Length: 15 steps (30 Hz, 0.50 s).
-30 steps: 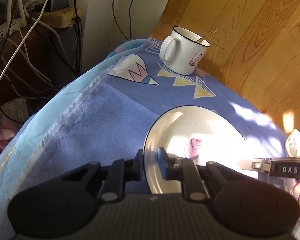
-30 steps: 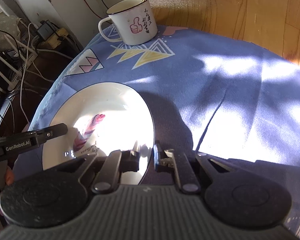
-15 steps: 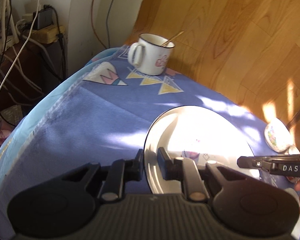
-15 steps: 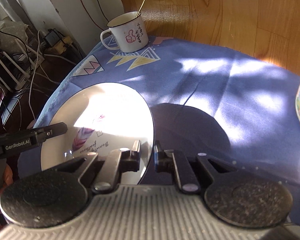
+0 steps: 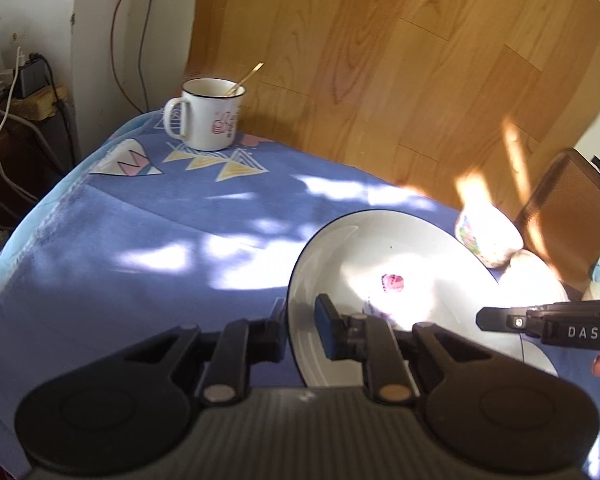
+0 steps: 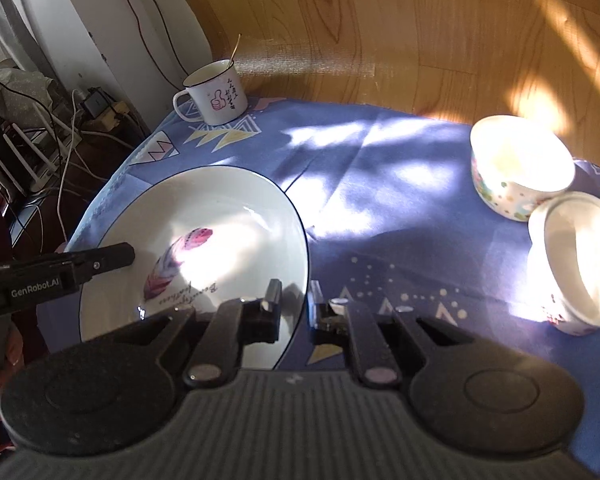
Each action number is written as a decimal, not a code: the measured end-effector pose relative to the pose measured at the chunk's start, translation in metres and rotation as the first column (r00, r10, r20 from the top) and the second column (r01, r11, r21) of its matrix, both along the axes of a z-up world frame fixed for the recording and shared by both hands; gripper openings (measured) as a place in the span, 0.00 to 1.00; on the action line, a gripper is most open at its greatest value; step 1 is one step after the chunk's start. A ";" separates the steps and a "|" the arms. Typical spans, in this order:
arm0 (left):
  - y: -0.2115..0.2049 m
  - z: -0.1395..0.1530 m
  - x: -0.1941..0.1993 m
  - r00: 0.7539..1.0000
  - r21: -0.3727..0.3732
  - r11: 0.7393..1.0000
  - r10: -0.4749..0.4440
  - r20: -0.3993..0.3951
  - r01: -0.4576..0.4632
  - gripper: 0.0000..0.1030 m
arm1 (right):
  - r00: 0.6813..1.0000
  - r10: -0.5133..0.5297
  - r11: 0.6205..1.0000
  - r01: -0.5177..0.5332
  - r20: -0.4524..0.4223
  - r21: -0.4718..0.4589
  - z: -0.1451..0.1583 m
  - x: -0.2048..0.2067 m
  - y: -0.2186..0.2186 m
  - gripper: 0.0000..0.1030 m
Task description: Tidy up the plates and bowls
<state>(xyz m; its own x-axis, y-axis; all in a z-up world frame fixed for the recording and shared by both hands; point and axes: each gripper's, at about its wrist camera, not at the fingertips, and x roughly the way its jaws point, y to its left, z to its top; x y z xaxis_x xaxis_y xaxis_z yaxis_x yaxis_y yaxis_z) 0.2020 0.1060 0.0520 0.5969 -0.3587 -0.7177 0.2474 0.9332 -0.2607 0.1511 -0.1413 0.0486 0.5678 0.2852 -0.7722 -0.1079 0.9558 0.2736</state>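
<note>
A white plate (image 5: 400,264) with a dark rim and a pink feather print hangs over the blue tablecloth (image 5: 140,240). My left gripper (image 5: 302,312) is shut on its left rim. My right gripper (image 6: 294,300) is shut on the opposite rim of the same plate (image 6: 204,216). Each view shows a finger of the other gripper across the plate. A patterned bowl (image 6: 520,168) stands upright on the cloth to the right. A second white bowl (image 6: 576,260) lies tilted against it.
A white mug (image 6: 216,96) with a gold spoon stands at the table's far corner. Cables and power strips (image 6: 92,108) crowd the floor at the left. Wooden floor lies beyond the table. A brown chair (image 5: 568,216) stands at the right.
Both grippers have carried the plate up and to the right over the cloth. The mug has dropped back, and the two bowls have come into view.
</note>
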 end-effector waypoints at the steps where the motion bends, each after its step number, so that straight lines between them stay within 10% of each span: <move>1: -0.007 0.001 -0.005 1.000 0.002 1.000 -0.010 0.001 0.010 0.15 | 1.000 -0.006 1.000 0.006 0.003 -0.001 0.001 -0.005 -0.006 0.14; 15: -0.110 -0.017 -0.062 0.986 -0.002 0.987 -0.162 -0.027 0.162 0.15 | 0.990 -0.138 0.990 0.138 -0.010 -0.007 -0.018 -0.106 -0.100 0.14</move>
<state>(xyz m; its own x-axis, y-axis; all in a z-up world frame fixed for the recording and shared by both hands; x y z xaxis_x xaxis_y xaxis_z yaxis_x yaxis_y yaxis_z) 0.1399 -0.0041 0.0354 0.5112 -0.4490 -0.7329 0.3877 0.8815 -0.2696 0.0450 -0.2415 0.0310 0.5931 0.2003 -0.7798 0.0276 0.9629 0.2683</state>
